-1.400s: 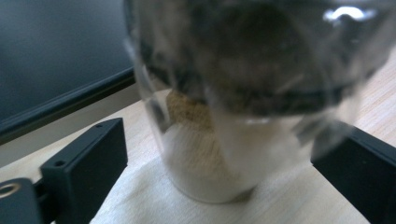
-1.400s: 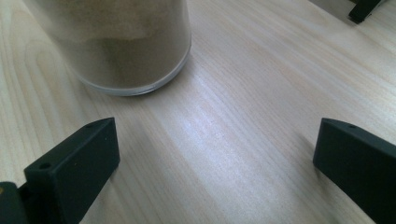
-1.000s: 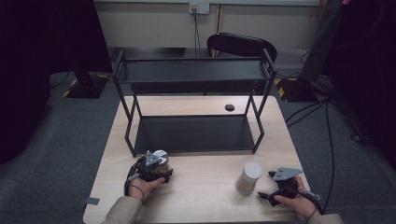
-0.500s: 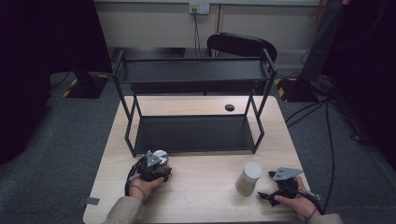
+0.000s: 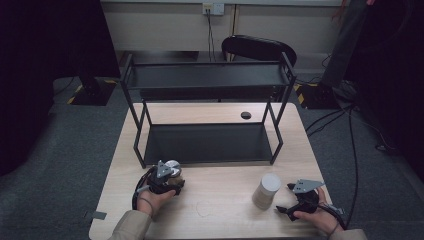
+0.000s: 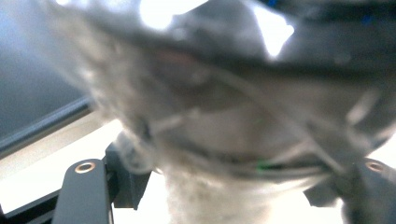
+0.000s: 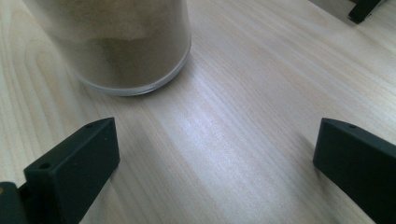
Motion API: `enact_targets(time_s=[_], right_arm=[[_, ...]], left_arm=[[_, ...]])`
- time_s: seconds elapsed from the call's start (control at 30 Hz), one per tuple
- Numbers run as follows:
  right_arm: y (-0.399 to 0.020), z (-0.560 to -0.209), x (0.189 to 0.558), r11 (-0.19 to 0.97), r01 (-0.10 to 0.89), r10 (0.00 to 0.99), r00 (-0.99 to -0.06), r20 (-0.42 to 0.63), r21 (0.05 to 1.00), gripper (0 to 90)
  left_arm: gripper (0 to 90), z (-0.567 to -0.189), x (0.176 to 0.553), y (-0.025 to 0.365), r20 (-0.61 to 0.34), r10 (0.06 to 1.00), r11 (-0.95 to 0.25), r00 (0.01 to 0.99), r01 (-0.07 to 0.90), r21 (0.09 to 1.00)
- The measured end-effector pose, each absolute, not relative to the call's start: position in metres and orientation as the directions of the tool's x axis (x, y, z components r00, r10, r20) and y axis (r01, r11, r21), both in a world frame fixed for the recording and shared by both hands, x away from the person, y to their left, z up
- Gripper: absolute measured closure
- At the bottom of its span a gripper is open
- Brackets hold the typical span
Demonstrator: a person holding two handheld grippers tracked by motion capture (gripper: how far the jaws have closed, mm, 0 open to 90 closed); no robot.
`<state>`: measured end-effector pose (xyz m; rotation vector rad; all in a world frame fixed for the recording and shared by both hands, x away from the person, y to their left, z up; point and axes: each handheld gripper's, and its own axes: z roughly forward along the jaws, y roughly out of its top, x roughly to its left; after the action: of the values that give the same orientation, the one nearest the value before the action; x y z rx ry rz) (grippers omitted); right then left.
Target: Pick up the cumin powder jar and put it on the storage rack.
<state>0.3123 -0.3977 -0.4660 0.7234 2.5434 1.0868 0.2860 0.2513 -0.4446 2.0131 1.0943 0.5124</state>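
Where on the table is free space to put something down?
Free: the bare wood between the left gripper and the jar, and the table strip behind the shelf beside the dark hole. Crowded: around the jar, near the right gripper.

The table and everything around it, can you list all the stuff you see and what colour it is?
Table: one, light wood, middle of the high view.
Shelf rack: one, black, two levels, standing on the table's far half.
Jar: one, clear with tan contents and a pale lid, upright near the table's front right.
Blurry object: one, greyish, between the left gripper's jaws; too blurred to name.
Chair: one, black, behind the table.
Cables: several, black, on the grey floor at right.
Left gripper: one, black, front left of the table, closed on the blurry object.
Right gripper: one, black, jaws open, just beside the jar.
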Motion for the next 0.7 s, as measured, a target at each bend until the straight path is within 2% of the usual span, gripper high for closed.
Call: enact_targets(time_s=[0.7], right_arm=[[-0.398,-0.466,0.312,0.591,0.335,0.547,-0.835,-0.06,0.734,0.0]], left_arm=[[30.3,-0.359,0.3,0.26,-0.019,0.76,-0.389,0.65,0.478,0.788]])
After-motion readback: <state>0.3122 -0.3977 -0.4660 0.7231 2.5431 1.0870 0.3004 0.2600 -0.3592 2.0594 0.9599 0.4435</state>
